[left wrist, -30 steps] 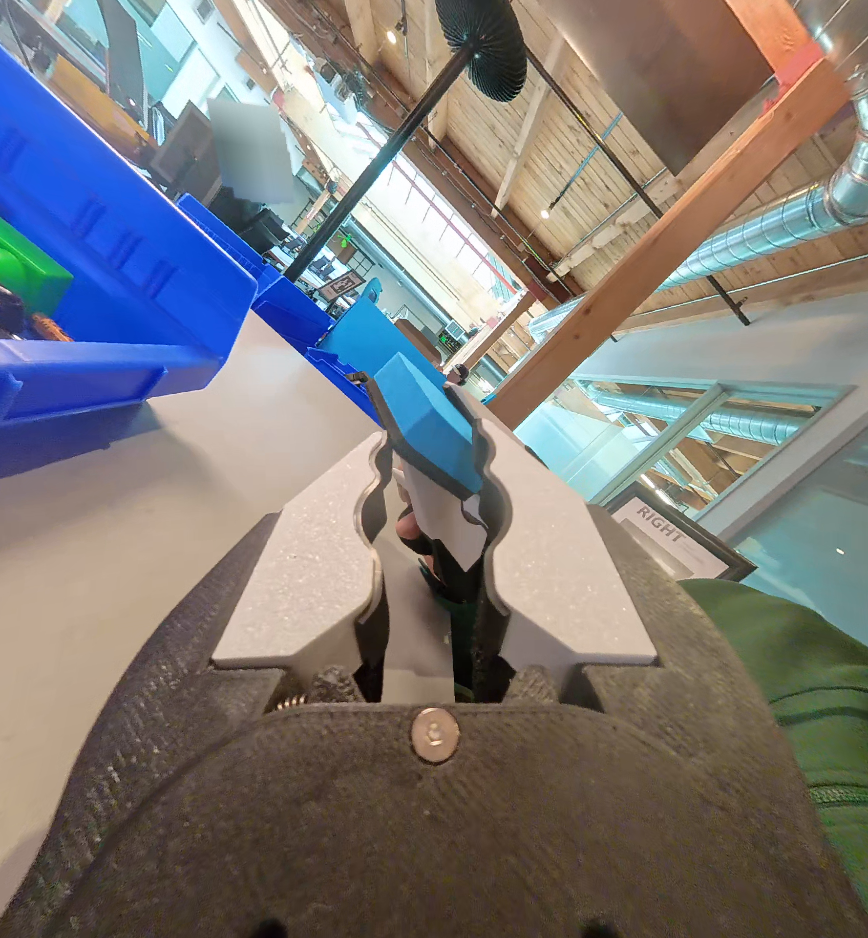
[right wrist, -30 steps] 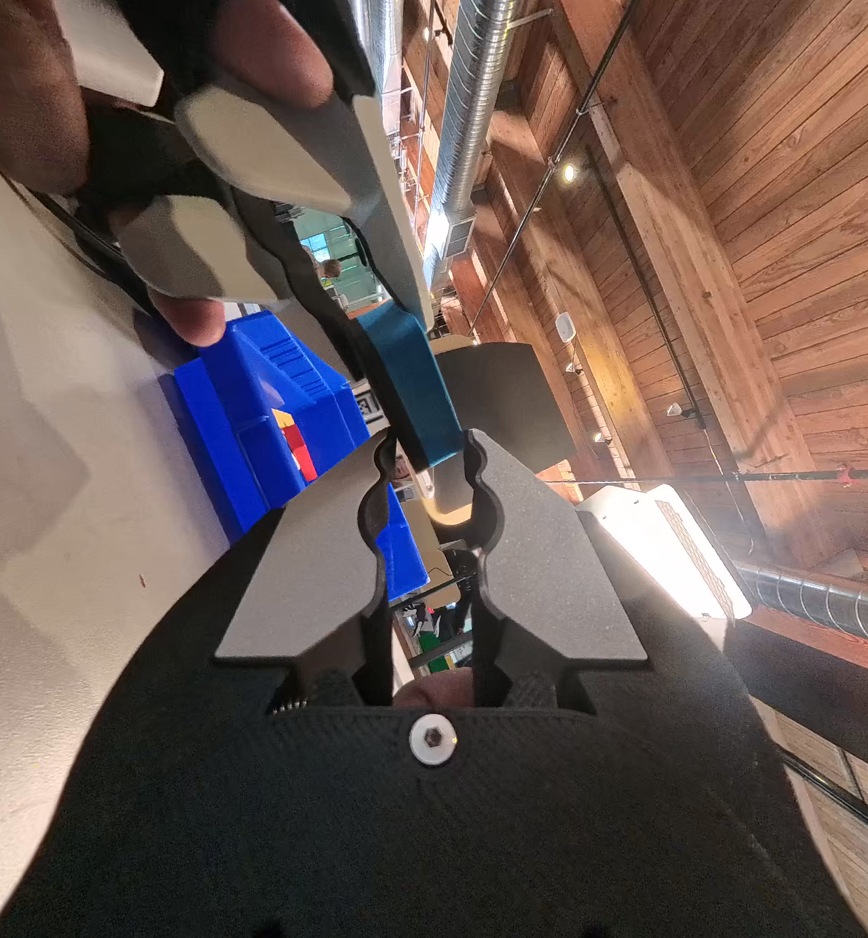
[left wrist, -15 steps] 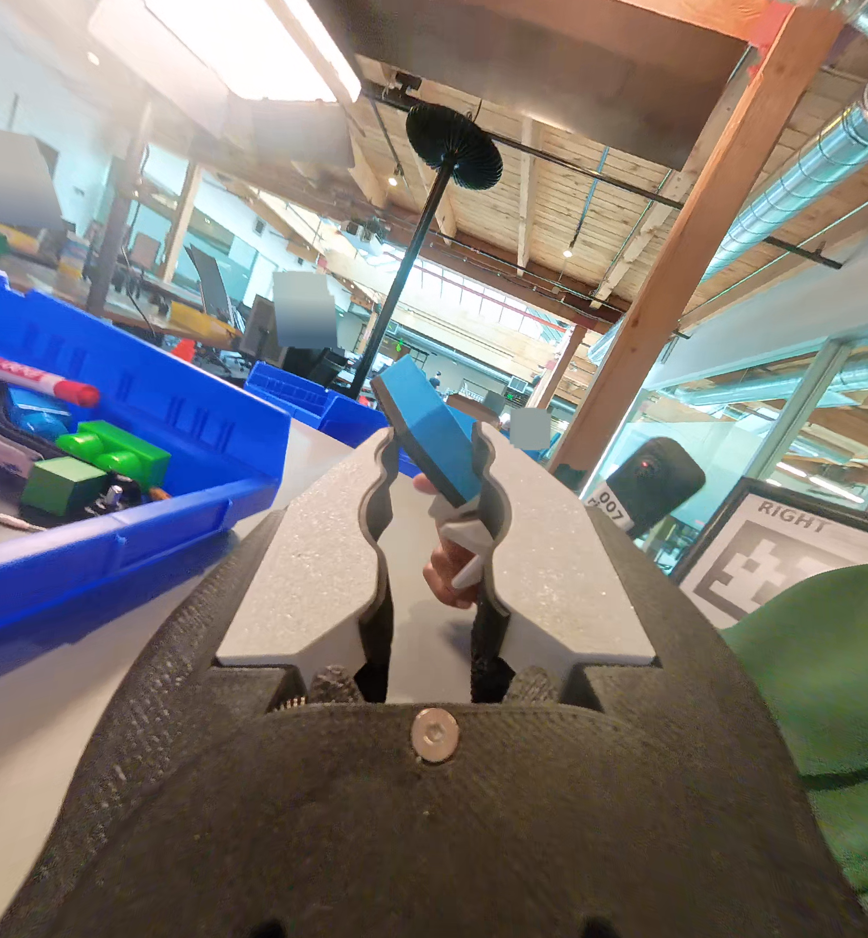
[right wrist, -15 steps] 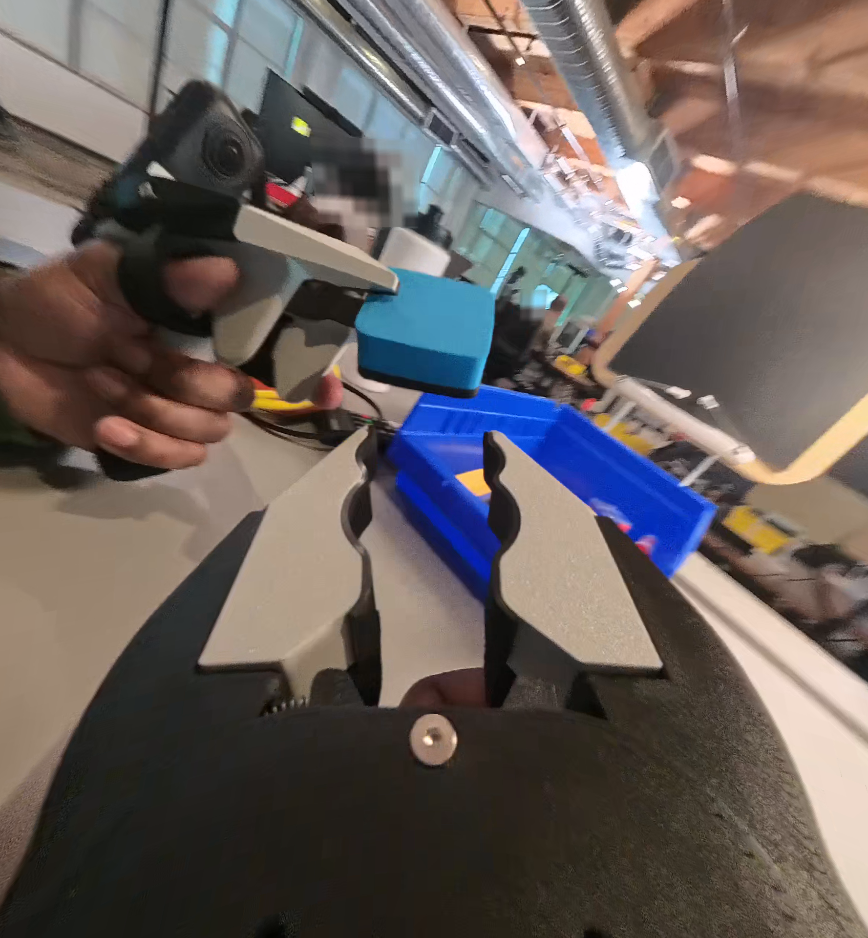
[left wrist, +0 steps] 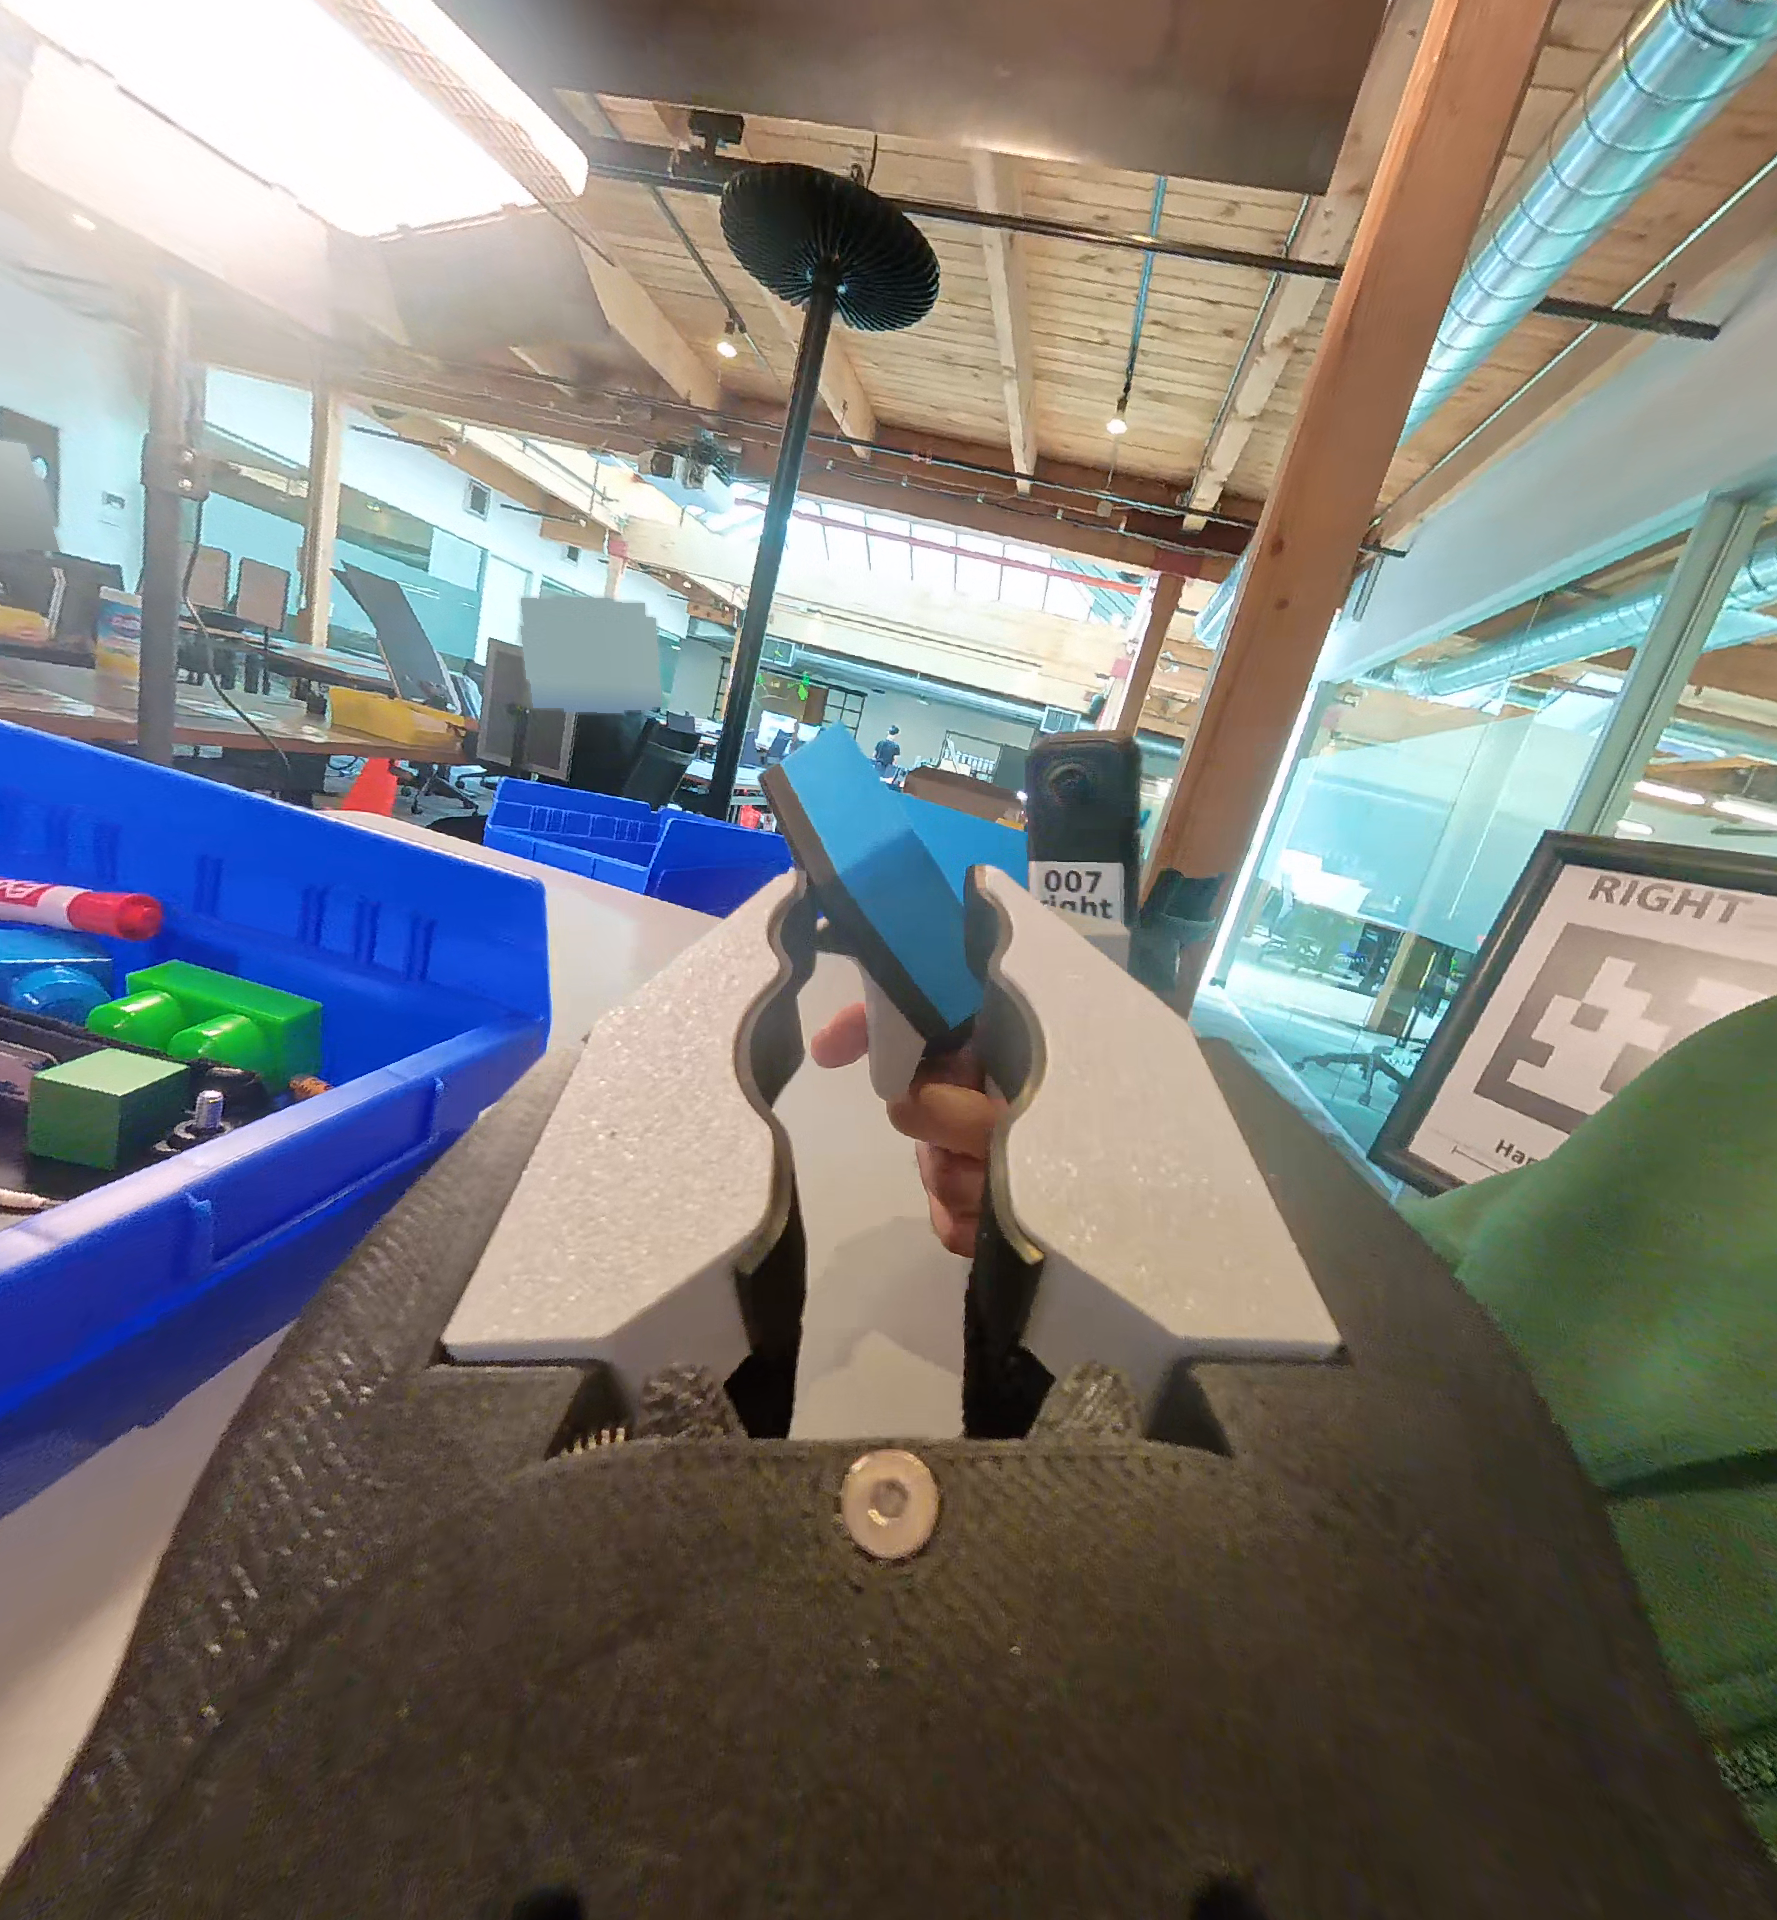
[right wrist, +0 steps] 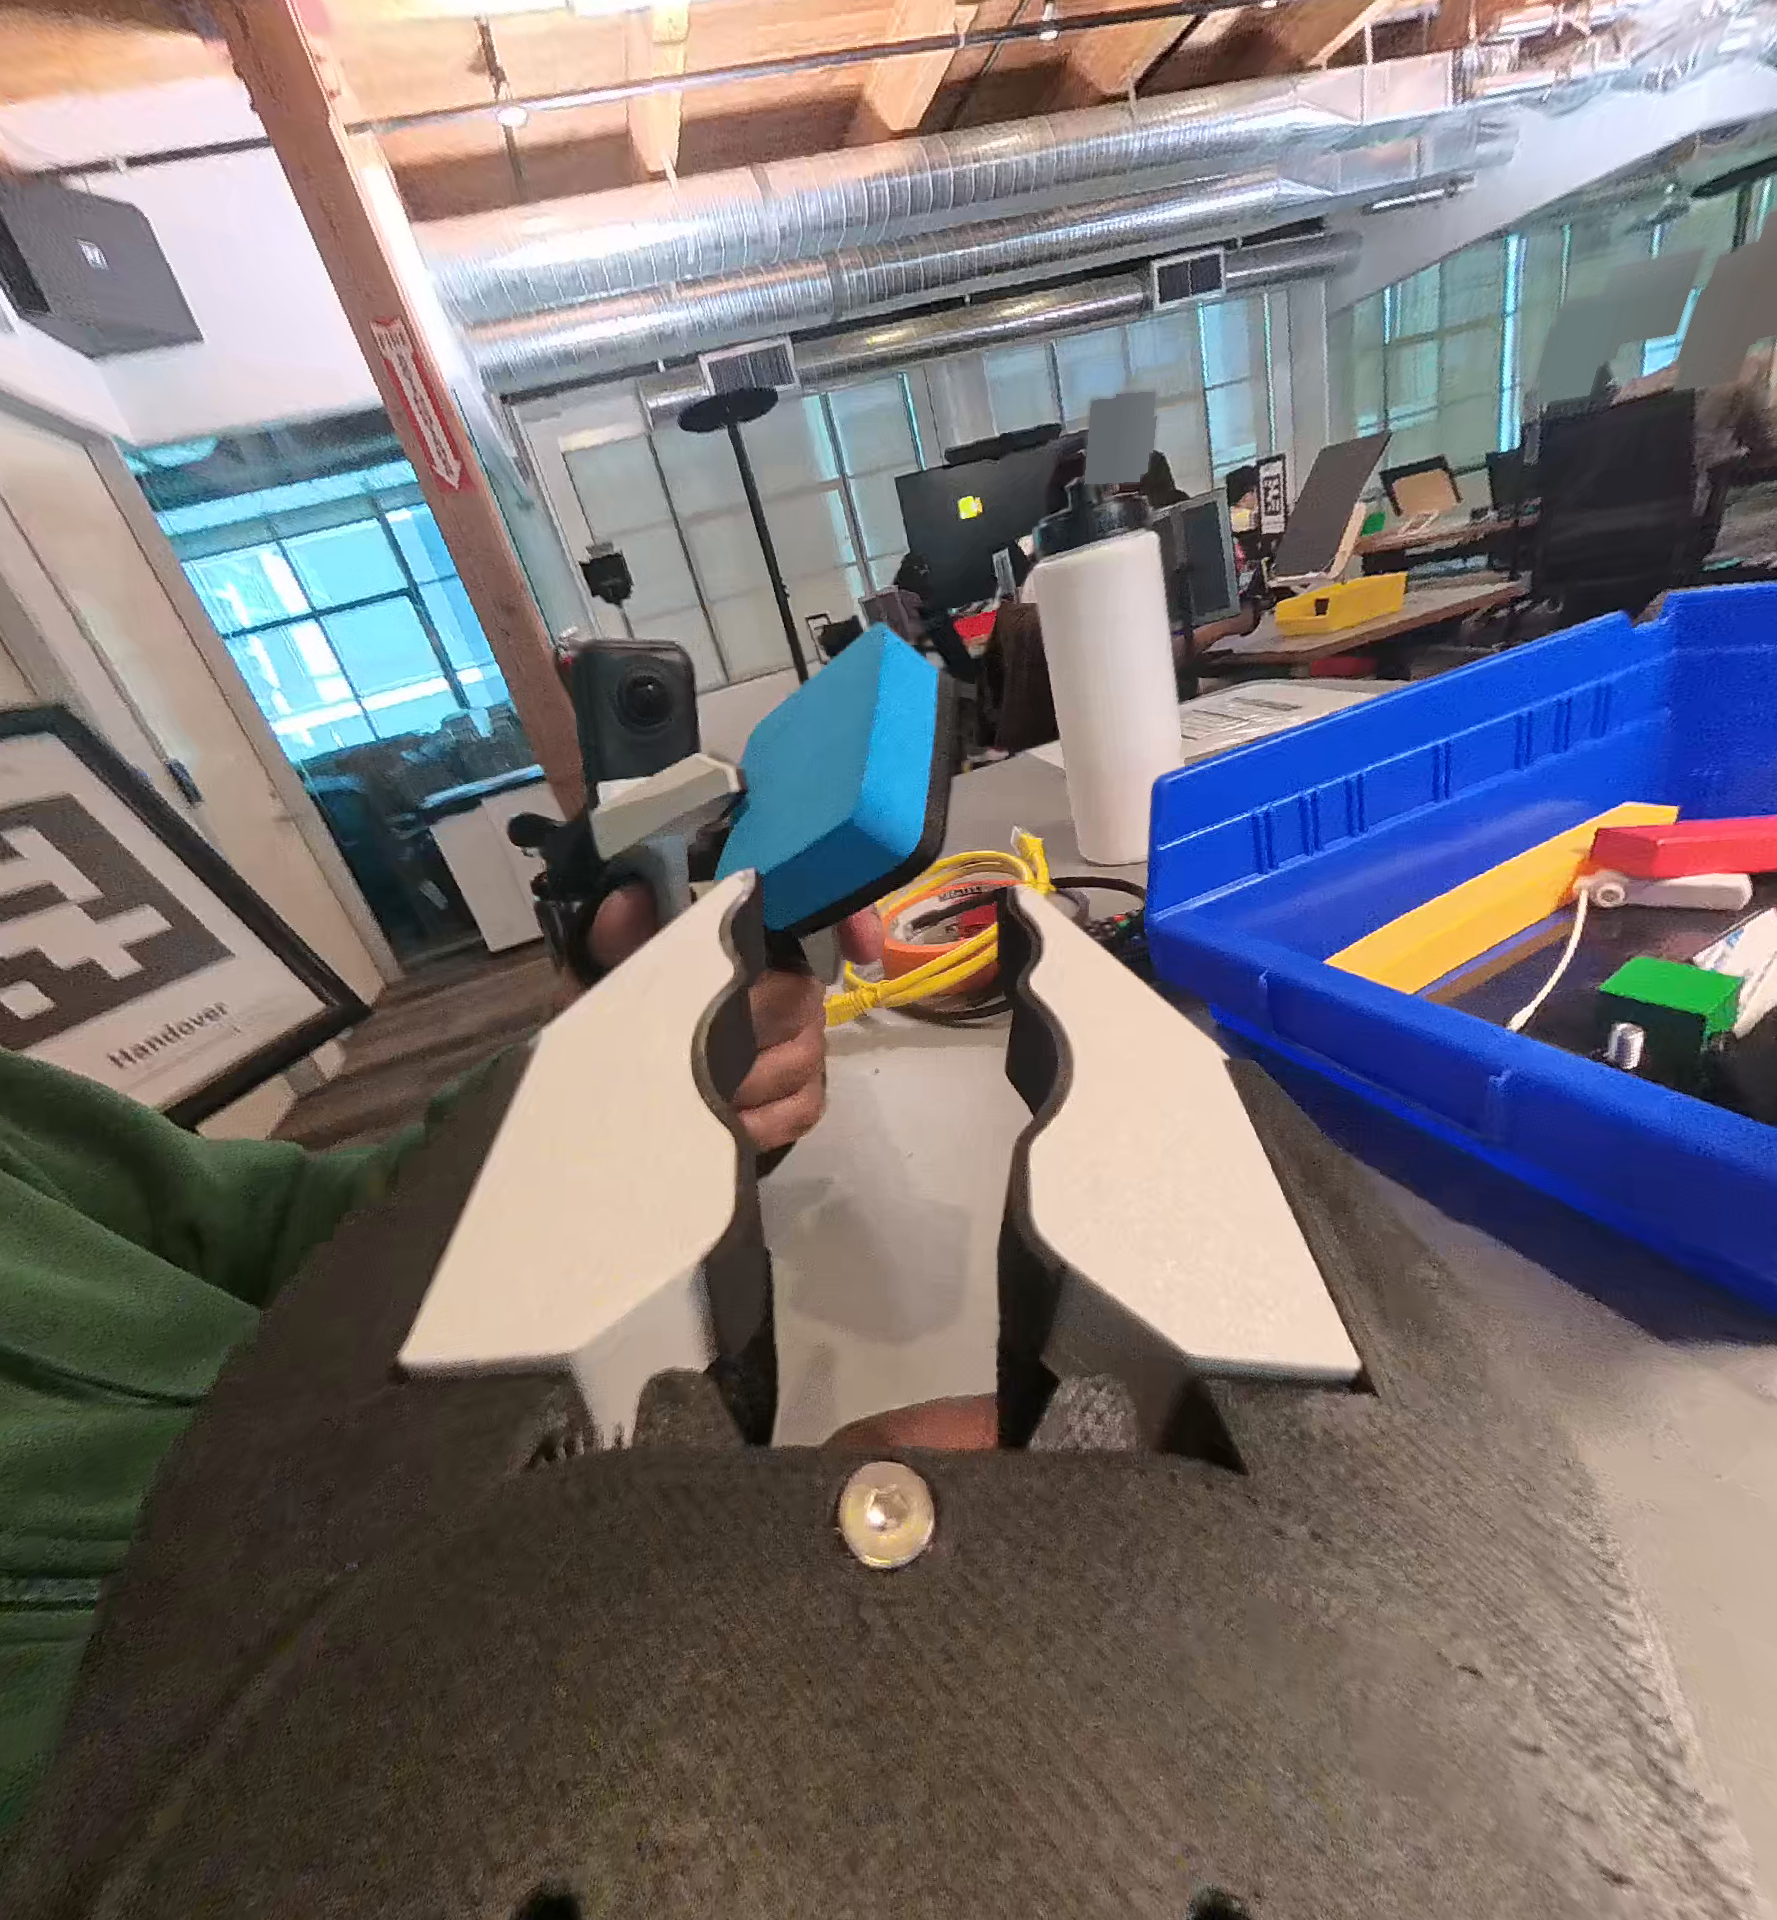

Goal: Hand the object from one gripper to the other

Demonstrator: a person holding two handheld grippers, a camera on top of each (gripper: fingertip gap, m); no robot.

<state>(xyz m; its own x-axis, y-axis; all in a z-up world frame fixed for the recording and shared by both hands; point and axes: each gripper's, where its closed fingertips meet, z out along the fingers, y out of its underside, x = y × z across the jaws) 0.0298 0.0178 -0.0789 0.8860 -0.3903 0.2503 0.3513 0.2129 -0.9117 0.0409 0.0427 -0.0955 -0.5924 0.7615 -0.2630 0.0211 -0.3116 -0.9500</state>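
Observation:
A blue foam block with a black underside sits tilted between the fingertips of my left gripper, which is shut on it. In the right wrist view the block is held up by the left gripper, a hand around its handle. My right gripper is open and empty; the block hangs just beyond and above its left fingertip, not between the jaws. The right gripper's camera and a grey finger show behind the block in the left wrist view.
A blue bin of small parts lies left of the left gripper, and another blue bin right of the right gripper. A white bottle, yellow cable and framed marker board stand on the grey table. My left and right fingertips are right by each other.
The right gripper's jaws have widened and it has drawn back from the block, which stays in the left gripper. Both views have swung down from the ceiling to level.

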